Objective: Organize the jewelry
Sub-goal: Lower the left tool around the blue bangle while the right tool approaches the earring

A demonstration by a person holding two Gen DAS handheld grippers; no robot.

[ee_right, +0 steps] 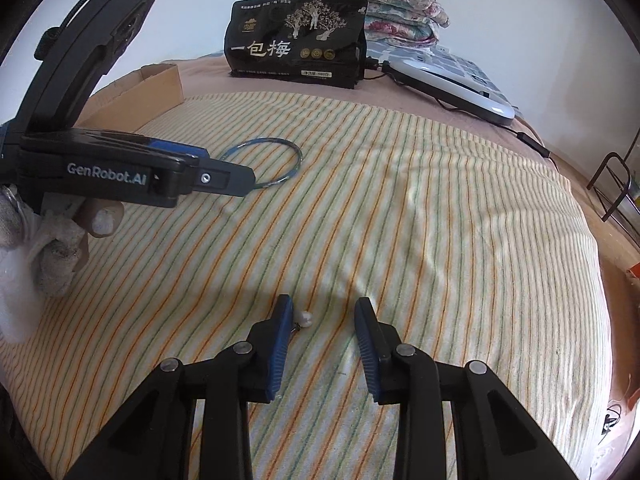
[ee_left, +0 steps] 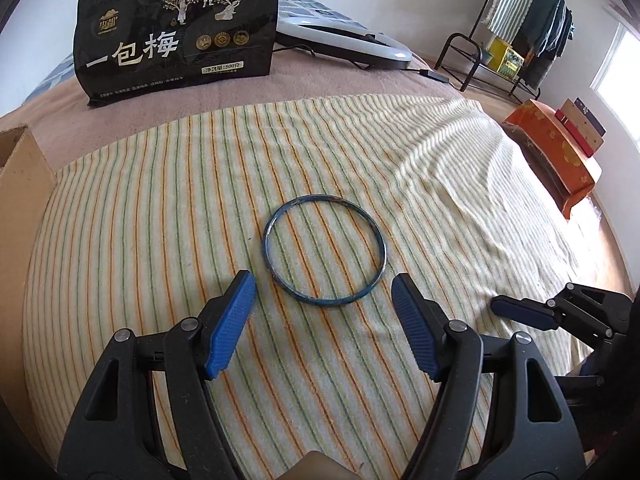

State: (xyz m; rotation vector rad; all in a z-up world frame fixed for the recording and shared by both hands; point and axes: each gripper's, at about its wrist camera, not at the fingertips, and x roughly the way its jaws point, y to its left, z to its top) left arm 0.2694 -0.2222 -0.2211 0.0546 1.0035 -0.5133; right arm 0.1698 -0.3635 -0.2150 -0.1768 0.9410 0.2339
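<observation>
Left wrist view. The left gripper point(ee_left: 324, 290) is spread wide and holds nothing. It hovers low over the striped towel point(ee_left: 160, 200), with the blue bangle point(ee_left: 276, 224) lying flat just ahead of the fingertips, its near arc falling between them. The wide spread and the centred line suggest an approach to take the bangle by its near rim; no finger touches it. The right gripper point(ee_left: 520, 312) enters at the right edge, low over the towel and well apart from the bangle. A cardboard box point(ee_left: 20, 176) stands at the left edge and is the likely place for sorted pieces, though its inside is hidden.

The towel covers a pink blanket point(ee_left: 360, 80) on a bed. Behind it stand a black snack bag point(ee_left: 176, 36) and a white flat appliance point(ee_left: 344, 36) with a cord. Farther right are a clothes rack point(ee_left: 532, 28) and an orange box point(ee_left: 560, 152) on the floor by a bright window.

Right wrist view. The right gripper point(ee_right: 324, 312) is partly spread and empty. A small pearl earring point(ee_right: 305, 317) lies on the towel point(ee_right: 400, 200) between the fingers, touching or just beside the left one; which cannot be told. This placement suggests it is about to be pinched. The left gripper point(ee_right: 224, 172), held by a gloved hand point(ee_right: 44, 248), covers the near part of the bangle point(ee_right: 296, 156). The box point(ee_right: 160, 80) sits at the towel's far left corner. Folded quilts point(ee_right: 400, 4) lie behind the bag point(ee_right: 296, 44), against a white wall.
</observation>
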